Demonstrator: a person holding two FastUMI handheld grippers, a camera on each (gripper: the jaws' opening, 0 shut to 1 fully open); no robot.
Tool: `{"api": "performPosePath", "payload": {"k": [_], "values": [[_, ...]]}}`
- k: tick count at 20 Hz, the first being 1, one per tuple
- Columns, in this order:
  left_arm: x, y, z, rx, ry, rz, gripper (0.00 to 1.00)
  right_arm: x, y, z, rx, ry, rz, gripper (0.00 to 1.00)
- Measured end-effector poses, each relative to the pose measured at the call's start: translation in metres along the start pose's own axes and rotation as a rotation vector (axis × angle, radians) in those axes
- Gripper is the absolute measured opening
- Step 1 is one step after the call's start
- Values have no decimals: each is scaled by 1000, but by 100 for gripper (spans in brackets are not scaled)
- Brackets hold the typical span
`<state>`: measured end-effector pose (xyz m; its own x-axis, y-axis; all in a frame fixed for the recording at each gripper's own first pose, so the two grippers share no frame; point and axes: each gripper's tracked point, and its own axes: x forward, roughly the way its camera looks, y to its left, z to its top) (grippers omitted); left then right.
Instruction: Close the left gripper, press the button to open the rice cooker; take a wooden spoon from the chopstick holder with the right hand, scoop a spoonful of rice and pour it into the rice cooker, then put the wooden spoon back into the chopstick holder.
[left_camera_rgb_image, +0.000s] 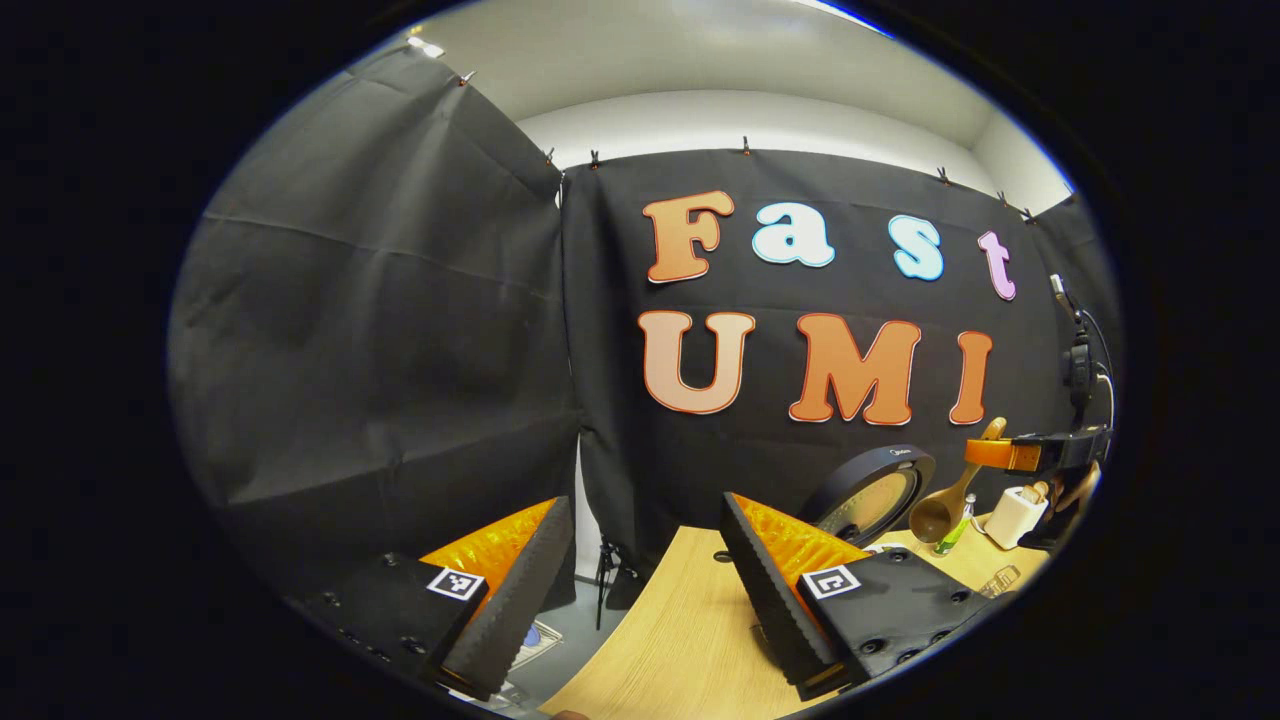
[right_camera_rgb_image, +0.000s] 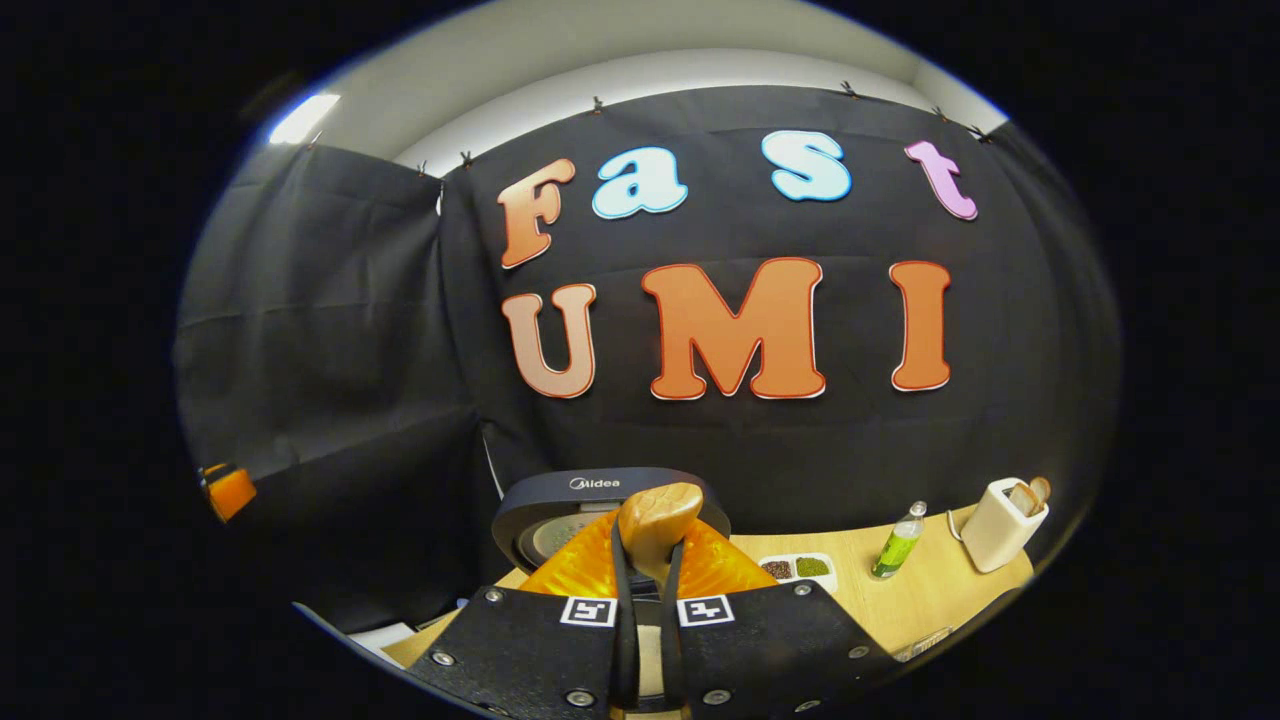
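In the left gripper view my left gripper (left_camera_rgb_image: 645, 508) stands open and empty above the table's left end. To its right the rice cooker (left_camera_rgb_image: 872, 492) has its round lid raised. Beside that lid hangs a wooden spoon (left_camera_rgb_image: 940, 512), bowl down, with the right gripper (left_camera_rgb_image: 1040, 453) holding its handle. In the right gripper view my right gripper (right_camera_rgb_image: 645, 548) is shut on the wooden spoon (right_camera_rgb_image: 657, 517); the handle end sticks up between the fingers. Right behind it is the open rice cooker (right_camera_rgb_image: 600, 497). What the spoon bowl holds is hidden.
The white chopstick holder (right_camera_rgb_image: 1003, 522) stands at the right of the wooden table (right_camera_rgb_image: 930, 590), with more utensils in it. A green bottle (right_camera_rgb_image: 897, 546) and a small tray of grains (right_camera_rgb_image: 795, 568) sit between it and the cooker. The left gripper (right_camera_rgb_image: 228, 490) shows far left.
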<state>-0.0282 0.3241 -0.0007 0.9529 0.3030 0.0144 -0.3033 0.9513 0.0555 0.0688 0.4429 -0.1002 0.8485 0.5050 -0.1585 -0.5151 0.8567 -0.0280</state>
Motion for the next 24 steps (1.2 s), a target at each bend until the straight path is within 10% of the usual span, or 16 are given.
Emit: {"api": "performPosePath", "payload": {"k": [12, 24], "values": [[3, -30, 7, 4, 1, -38, 100, -17, -25, -24, 265, 37, 34, 8], [-17, -97, 35, 10, -56, -10, 100, -118, -221, -23, 495, -15, -143, 8]]}}
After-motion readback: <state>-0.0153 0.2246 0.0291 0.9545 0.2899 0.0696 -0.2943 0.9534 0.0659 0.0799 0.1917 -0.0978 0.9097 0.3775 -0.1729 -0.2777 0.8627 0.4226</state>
